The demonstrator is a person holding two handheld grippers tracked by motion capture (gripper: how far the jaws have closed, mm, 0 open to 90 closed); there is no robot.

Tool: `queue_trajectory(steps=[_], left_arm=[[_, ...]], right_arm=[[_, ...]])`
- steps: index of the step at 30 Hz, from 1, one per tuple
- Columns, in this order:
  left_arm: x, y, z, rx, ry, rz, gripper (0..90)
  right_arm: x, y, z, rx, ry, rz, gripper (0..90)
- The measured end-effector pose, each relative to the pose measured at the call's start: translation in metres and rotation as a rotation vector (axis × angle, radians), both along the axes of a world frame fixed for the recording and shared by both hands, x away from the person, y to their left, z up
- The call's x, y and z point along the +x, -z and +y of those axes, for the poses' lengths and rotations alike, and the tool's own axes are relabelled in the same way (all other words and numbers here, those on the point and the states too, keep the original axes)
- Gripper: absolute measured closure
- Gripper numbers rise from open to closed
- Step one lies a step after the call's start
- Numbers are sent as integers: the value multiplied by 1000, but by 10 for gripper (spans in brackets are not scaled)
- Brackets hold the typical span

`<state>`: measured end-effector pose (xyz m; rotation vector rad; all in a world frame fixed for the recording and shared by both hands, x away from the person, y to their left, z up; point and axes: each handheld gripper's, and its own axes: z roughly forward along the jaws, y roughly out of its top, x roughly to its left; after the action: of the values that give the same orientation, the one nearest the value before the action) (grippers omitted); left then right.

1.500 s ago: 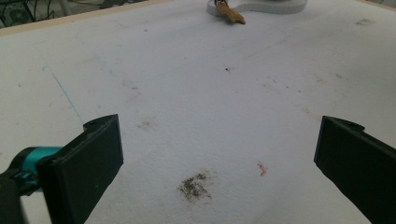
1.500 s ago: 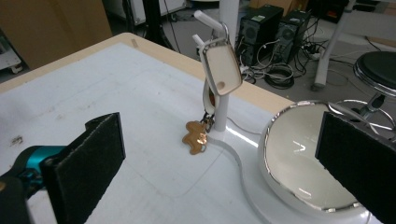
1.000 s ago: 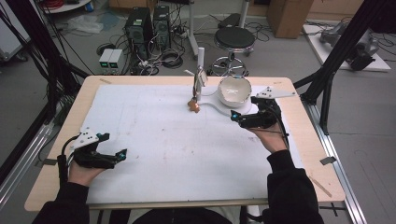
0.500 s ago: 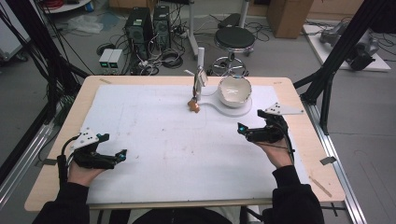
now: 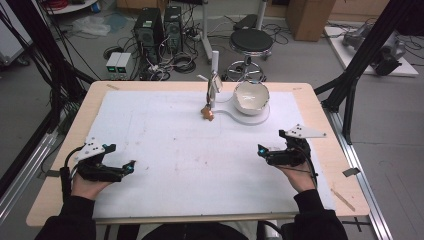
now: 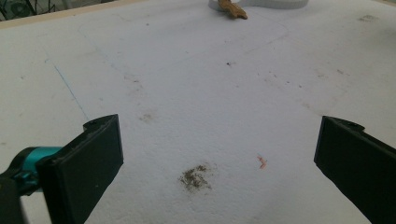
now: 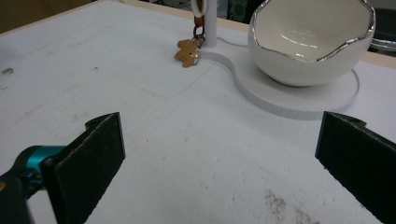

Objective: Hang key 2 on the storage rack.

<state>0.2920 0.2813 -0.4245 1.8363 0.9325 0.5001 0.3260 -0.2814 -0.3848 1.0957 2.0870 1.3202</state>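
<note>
Both your left gripper (image 5: 131, 165) and right gripper (image 5: 260, 150) are wide open, holding nothing. Move slowly toward the shiny white bowl (image 5: 251, 97) and small brown charm (image 5: 207, 113) near the frame's top middle.

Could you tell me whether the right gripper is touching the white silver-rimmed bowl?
Apart. In the high view the right gripper sits well short of the white silver-rimmed bowl, with bare white mat between; the right gripper view shows its jaws open around nothing.

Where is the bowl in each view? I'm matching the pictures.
High view: bowl at top centre, on the white stand.
Left gripper view: the bowl isn't in frame.
Right gripper view: bowl at upper right.
Shared landmark: the brown charm.
</note>
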Motion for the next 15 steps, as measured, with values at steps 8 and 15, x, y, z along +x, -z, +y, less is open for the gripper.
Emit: queue_trajectory(steps=[8,15], left_arm=[[-1,0,1,0,-3,2,17],[-3,1,1,3,-7,6,17]], right_arm=[[-12,16,-9,-8,15,11,6],[-20,24,-14,4,9,21,6]])
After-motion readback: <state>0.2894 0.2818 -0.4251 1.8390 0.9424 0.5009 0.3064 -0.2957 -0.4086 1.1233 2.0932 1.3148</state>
